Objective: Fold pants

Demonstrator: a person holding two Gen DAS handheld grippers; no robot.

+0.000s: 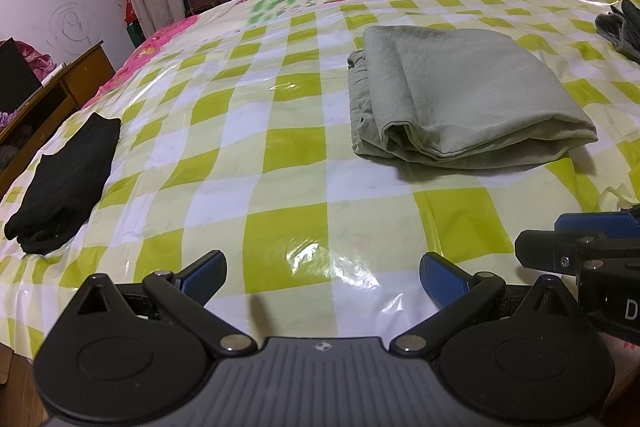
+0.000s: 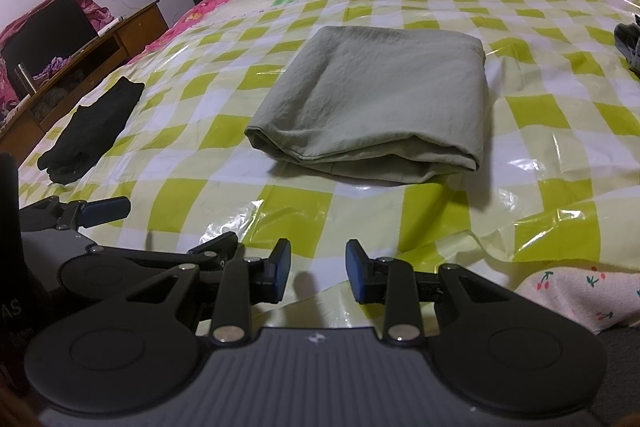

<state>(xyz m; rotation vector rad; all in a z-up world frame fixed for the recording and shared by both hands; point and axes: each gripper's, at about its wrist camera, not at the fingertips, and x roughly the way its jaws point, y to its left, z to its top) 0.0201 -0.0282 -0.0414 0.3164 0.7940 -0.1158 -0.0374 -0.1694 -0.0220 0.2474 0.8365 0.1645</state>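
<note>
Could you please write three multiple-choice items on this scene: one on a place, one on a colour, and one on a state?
1. Where does the black garment lie relative to the green pants?
A. Left
B. On top
C. Right

2. What colour are the cloth's darker squares?
A. Red
B. Yellow-green
C. Blue

3. How are the pants?
A. Spread flat
B. Folded
C. Hanging

Key:
1 A: the black garment lies apart, near the left edge of the checked cloth.
2 B: yellow-green and white squares alternate.
3 B: the green pants form a layered bundle, while the left gripper and right gripper are open, touching nothing.

folded green pants (image 1: 460, 95) on checkered sheet (image 1: 248, 131), left claw (image 1: 323, 277) agape and empty, well short
</note>
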